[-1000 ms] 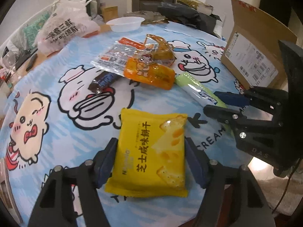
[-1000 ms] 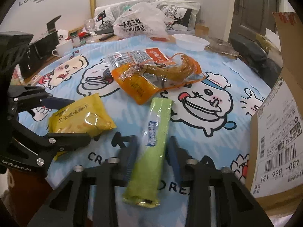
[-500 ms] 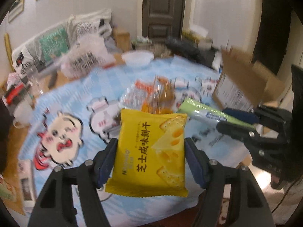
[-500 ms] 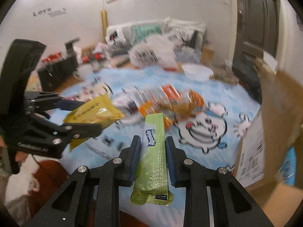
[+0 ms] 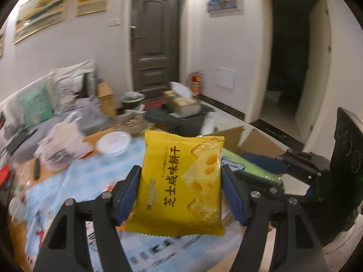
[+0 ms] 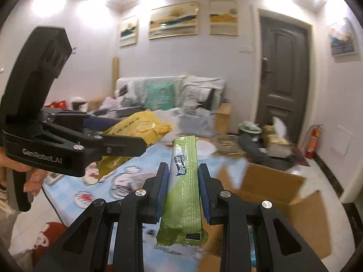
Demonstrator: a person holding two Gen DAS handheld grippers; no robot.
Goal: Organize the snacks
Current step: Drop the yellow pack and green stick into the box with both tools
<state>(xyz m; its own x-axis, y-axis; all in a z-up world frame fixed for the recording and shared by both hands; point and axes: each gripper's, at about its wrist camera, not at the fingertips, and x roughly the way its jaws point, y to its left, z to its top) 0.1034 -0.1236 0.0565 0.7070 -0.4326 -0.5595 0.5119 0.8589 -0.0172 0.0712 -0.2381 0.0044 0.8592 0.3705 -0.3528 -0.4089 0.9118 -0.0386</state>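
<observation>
Beyond both tongs, cardboard box point(image 6: 275, 182) (flaps open)

A dark panelled door point(image 5: 156, 43) stands shut in the far wall; a red fire extinguisher point(image 5: 195, 85) sits on the floor beside it; framed paintings point(image 6: 173, 20) hang above a cluttered sofa point(image 6: 163, 93); a white bowl point(image 5: 113, 143) rests on the desk.

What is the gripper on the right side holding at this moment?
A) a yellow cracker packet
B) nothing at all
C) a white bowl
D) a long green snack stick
D: the right gripper is closed on the long green snack stick, lifted off the table, while the left gripper holds the yellow cracker packet.
</observation>
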